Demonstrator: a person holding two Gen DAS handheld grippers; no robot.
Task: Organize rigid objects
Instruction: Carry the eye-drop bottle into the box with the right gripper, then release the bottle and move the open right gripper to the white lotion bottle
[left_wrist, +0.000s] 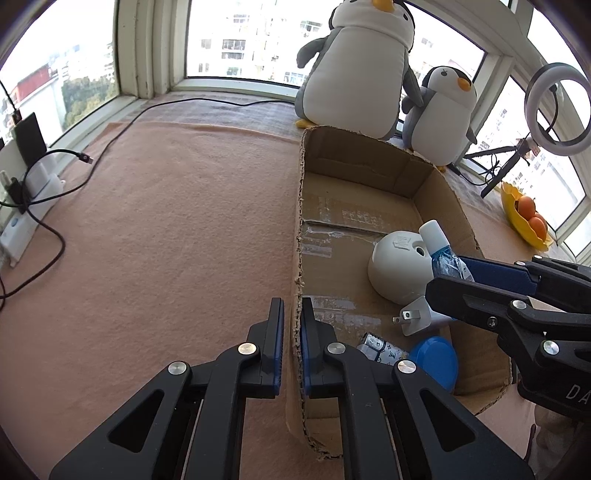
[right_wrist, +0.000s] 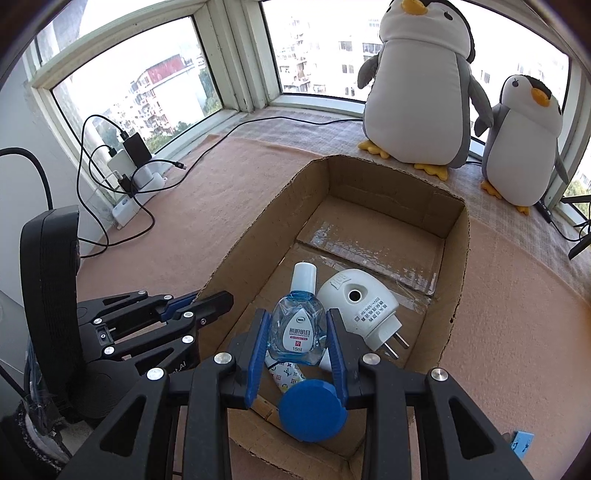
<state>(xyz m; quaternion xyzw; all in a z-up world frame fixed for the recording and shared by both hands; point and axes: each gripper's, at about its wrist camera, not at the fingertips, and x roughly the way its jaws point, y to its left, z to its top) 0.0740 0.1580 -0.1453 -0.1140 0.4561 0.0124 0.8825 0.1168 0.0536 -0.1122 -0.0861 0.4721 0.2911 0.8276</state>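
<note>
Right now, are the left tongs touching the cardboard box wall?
Touching. The left wrist view shows the left tongs clamped on the cardboard box wall, both blue pads pressed against its edge.

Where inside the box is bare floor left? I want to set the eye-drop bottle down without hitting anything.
Free: the far half of the cardboard box, beyond the white plug-in device. Crowded: the near end, with the blue lid and patterned tube under the eye-drop bottle.

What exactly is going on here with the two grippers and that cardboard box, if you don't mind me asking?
A person is sorting small items into a cardboard box. The left gripper is clamped on the box's side wall, steadying it. The right gripper holds a small eye-drop bottle over the box. Already inside lie a white plug-in device, a blue lid and a patterned tube.
</note>
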